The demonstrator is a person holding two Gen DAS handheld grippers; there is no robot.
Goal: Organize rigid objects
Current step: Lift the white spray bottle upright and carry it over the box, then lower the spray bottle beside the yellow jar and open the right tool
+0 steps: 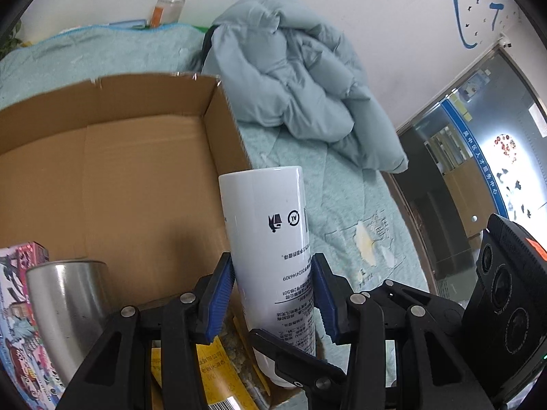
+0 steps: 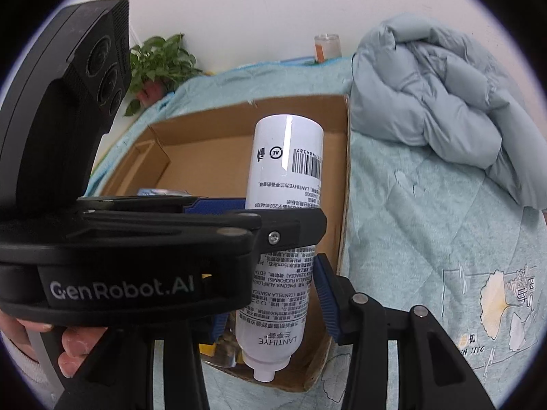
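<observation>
A: Which claw has the white cylindrical spray bottle [image 1: 270, 266]?

B: In the left wrist view the left gripper [image 1: 273, 294] has its blue ribbed pads pressed against both sides of the bottle's lower body, so it is clamped on it. The right gripper [image 2: 273, 302] has its pads either side of the same bottle with a clear gap on the right pad; it looks parted, not gripping.

A: And where is the bottle?

B: Upside down, nozzle at the bottom, over the near right corner of the open brown cardboard box [image 1: 136, 157], which sits on a pale green quilted bed cover [image 2: 427, 239]. I judge it is held over the box for setting down among the items inside: a steel cup [image 1: 68, 300], a pink illustrated carton [image 1: 20, 307] and a yellow packet [image 1: 218, 365].

A: Anything legible?

B: "LANTHYE" near the nozzle, inverted; a barcode, an "AL" recycling mark, "2024146109", and small Chinese print. The left gripper's body [image 2: 123, 287] reads "GenRobot.AI". A crumpled grey-blue padded jacket [image 2: 437, 95] lies far right.
</observation>
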